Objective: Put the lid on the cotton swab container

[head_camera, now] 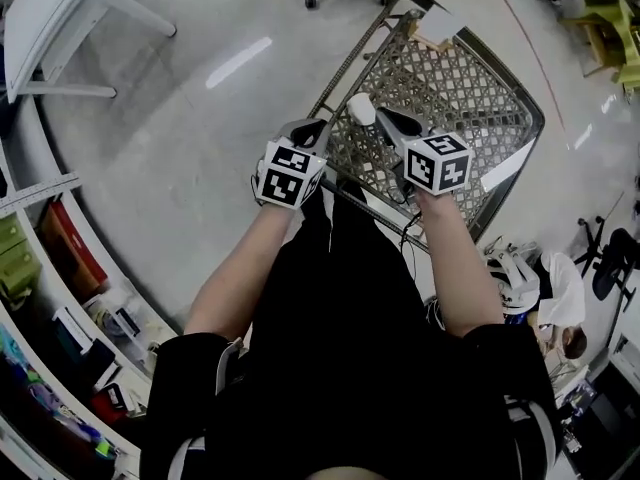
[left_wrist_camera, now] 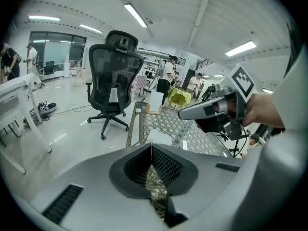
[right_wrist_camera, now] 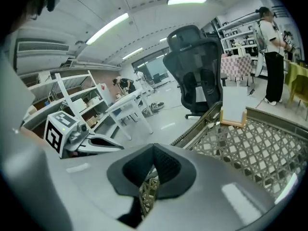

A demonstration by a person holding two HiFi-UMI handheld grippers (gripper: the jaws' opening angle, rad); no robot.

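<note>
Both claws are held low over the near end of a cart. The left claw has its jaws closed pad to pad with nothing between them; only cart mesh shows through the gap below the pads in its own view. The right claw is in the same condition, closed and empty, just right of the left one with the tips near each other. Between and just beyond the two tips is a small white item at the near-left part of the cart. It cannot be determined whether this is the container, its lid or something else, and no cotton swab container can be positively identified in any view. Judgement on progress: the task appears not begun. Nothing is held, no lid is seen seated on anything, and locating both parts, taking up the lid and fitting it all remain. At the far end of the cart a white card stands in a wooden holder; its face reads blank. An office chair stands on the floor beyond the cart, to the left. Shelves with mixed goods run along the near left. Writing: none legible; the goods' labels are too small, and the claws' cubes carry only black-and-white square markers.
</note>
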